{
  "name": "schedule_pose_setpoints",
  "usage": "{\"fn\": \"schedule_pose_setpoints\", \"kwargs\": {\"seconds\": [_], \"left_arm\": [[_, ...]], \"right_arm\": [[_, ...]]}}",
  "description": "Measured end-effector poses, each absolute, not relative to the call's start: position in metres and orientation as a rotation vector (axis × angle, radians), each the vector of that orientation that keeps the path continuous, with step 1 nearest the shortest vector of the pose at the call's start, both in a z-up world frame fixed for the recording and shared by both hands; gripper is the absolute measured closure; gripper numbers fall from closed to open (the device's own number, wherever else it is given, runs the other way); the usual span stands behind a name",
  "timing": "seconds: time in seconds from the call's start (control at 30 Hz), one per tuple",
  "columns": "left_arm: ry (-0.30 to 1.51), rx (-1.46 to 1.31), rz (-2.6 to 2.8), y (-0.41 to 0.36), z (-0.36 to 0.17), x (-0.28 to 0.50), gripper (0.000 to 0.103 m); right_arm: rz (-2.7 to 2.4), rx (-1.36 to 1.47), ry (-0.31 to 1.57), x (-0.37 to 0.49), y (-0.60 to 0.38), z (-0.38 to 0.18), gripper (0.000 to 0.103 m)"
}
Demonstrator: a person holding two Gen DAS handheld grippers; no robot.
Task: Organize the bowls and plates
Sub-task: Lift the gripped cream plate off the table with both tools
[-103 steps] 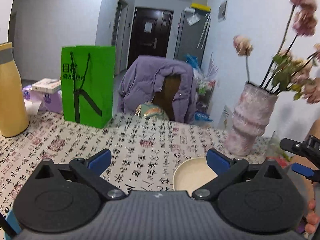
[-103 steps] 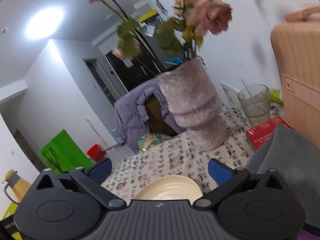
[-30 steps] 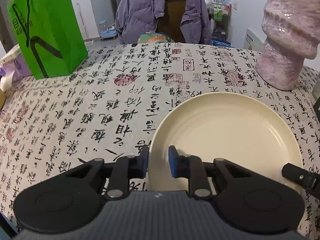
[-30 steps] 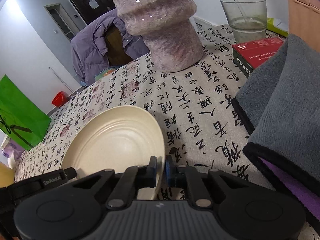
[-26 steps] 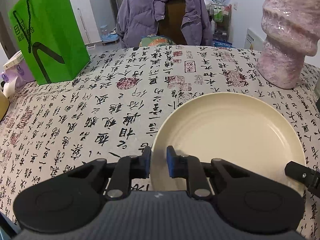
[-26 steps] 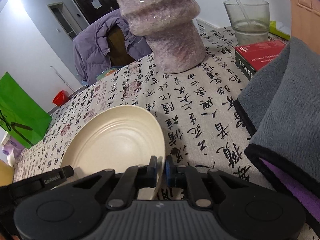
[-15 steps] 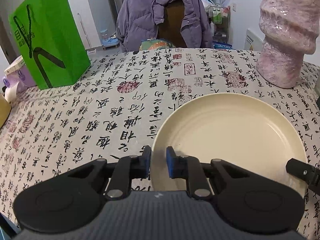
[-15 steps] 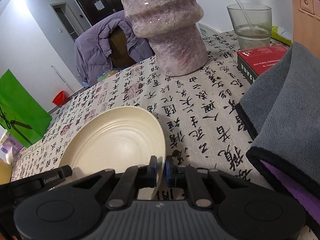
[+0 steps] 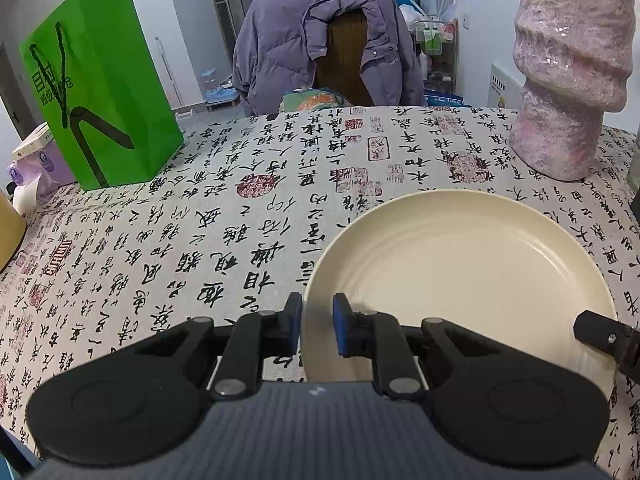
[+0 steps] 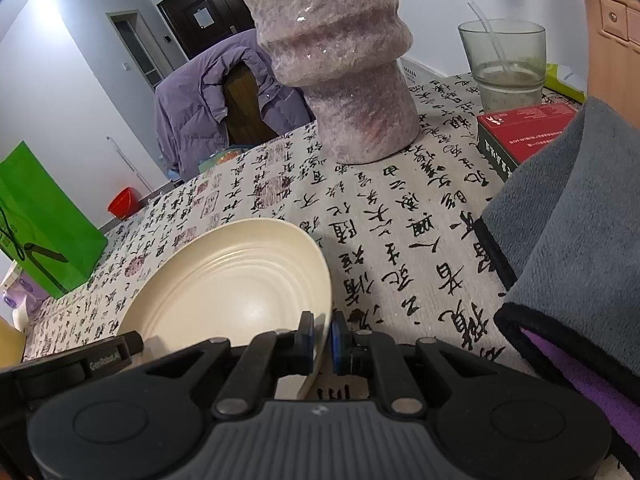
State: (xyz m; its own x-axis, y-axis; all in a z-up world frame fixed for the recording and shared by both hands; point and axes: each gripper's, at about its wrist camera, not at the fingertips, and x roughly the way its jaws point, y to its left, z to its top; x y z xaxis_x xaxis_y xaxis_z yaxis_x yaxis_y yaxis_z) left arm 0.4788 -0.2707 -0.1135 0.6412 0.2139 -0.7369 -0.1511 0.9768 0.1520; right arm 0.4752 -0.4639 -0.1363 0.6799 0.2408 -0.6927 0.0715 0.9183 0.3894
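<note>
Plate (image 9: 460, 264), cream, over the calligraphy-print tablecloth (image 9: 240, 216) near the pink vase (image 9: 568, 72), pinched at both rims: left gripper (image 9: 316, 324) clamps its left edge, right gripper (image 10: 321, 336) clamps its right edge.

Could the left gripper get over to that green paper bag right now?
Probably not right away: the left gripper is shut on the plate rim. The tablecloth toward the green bag looks bare, though.

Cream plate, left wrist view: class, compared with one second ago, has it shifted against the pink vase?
Yes, slightly. The cream plate sits a little lower and farther from the pink vase, toward the camera.
</note>
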Motion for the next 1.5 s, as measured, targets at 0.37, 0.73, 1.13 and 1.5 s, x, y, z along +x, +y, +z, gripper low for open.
{"fn": "schedule_pose_setpoints", "kwargs": {"seconds": [0.37,0.73,1.13,1.5], "left_arm": [[0.832,0.078,0.209,-0.27,-0.106,0.477,0.086],[0.788,0.065,0.197,-0.272,-0.09,0.471,0.086],[0.742,0.068,0.177,-0.269,-0.07,0.462,0.086],[0.704,0.059,0.165,-0.257,-0.058,0.452,0.086]], "right_arm": [[0.106,0.414,0.775,0.472,-0.465,-0.129,0.095],[0.101,0.424,0.728,0.466,-0.467,-0.117,0.095],[0.121,0.437,0.696,0.459,-0.466,-0.104,0.095],[0.132,0.415,0.67,0.452,-0.456,-0.091,0.094]]}}
